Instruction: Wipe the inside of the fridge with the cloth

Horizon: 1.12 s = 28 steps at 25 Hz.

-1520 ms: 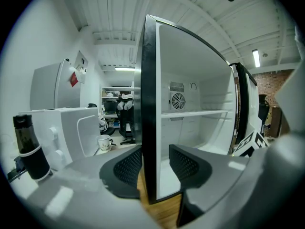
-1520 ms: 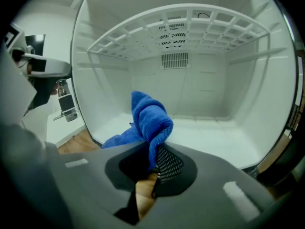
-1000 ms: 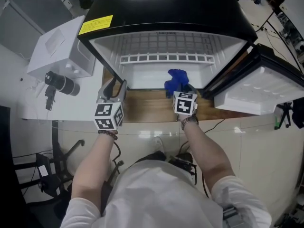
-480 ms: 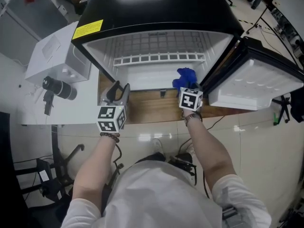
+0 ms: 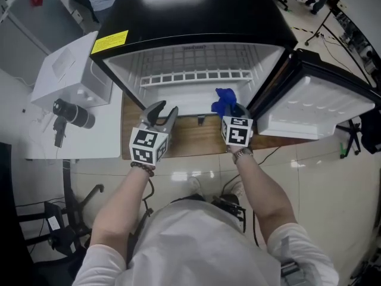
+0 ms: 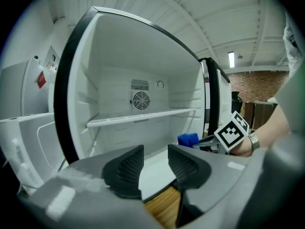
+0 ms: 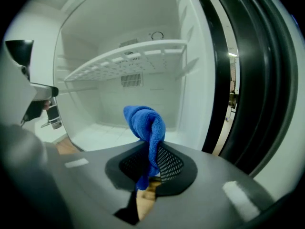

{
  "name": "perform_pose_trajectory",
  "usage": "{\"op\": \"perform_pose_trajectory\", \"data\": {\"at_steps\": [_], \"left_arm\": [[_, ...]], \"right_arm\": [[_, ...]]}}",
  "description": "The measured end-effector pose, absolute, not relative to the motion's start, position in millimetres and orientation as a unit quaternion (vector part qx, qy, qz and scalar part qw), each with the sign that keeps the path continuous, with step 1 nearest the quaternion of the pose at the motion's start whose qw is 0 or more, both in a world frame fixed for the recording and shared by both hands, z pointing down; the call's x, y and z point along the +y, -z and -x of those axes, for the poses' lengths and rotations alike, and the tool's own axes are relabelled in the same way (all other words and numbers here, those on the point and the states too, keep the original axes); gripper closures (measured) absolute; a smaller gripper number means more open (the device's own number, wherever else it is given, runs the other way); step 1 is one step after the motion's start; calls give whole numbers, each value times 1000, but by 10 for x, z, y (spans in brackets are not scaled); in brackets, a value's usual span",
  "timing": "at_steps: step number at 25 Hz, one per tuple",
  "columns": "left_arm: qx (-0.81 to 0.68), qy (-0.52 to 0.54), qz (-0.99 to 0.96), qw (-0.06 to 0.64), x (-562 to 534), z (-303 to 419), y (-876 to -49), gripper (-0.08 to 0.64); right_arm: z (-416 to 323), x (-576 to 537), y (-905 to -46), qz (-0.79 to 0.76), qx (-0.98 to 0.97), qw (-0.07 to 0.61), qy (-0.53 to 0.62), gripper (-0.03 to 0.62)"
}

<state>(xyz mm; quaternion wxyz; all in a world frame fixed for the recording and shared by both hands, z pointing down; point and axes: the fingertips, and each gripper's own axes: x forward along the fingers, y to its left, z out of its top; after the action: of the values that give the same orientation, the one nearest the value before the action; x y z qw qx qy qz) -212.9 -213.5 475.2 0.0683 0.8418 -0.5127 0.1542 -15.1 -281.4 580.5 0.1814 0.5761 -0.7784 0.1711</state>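
Observation:
A small black fridge stands open on a wooden board, white inside, with a wire shelf across it. My right gripper is shut on a blue cloth at the lower right of the fridge opening; the cloth bunches up out of the pads. My left gripper is open and empty at the lower left of the opening, its fingers apart. From the left gripper view I see the shelf, a fan grille at the back, and the cloth at the right.
The fridge door hangs open to the right. A white box and a black cylinder-shaped device sit on the white table to the left. The wooden board runs under the fridge front. Glossy floor lies below.
My left gripper has moved right, toward the middle of the fridge opening. My right gripper with the cloth has shifted right and slightly up, staying at the opening's right side.

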Motion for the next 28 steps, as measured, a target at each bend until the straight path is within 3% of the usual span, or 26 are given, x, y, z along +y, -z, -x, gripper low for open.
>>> {"op": "perform_pose_trajectory", "data": {"at_steps": [4,15,22,25,28], "left_arm": [[-460,-164,-870,64,-2164,1806,-4741,397],[-303,-198,-932,38,-2000,1061,-4738,265],[-218,-178,-959,36,-1691,694,-4575,259],[-203,-171,-964,32,-1594,594,-4513,295],[-210,-161,-964,28,-1568,538,-4456,410]], "right_arm": [[266,-2656,-5554,-529,-820,169,-140,555],[532,-1941,-4770,-352,-919,162,-67,555],[545,-1596,-4542,-262,-947,179,-52,555],[534,-1510,-4475,-242,-951,184,-52,555],[497,-1485,-4414,-240,-952,184,-51,555]]}}
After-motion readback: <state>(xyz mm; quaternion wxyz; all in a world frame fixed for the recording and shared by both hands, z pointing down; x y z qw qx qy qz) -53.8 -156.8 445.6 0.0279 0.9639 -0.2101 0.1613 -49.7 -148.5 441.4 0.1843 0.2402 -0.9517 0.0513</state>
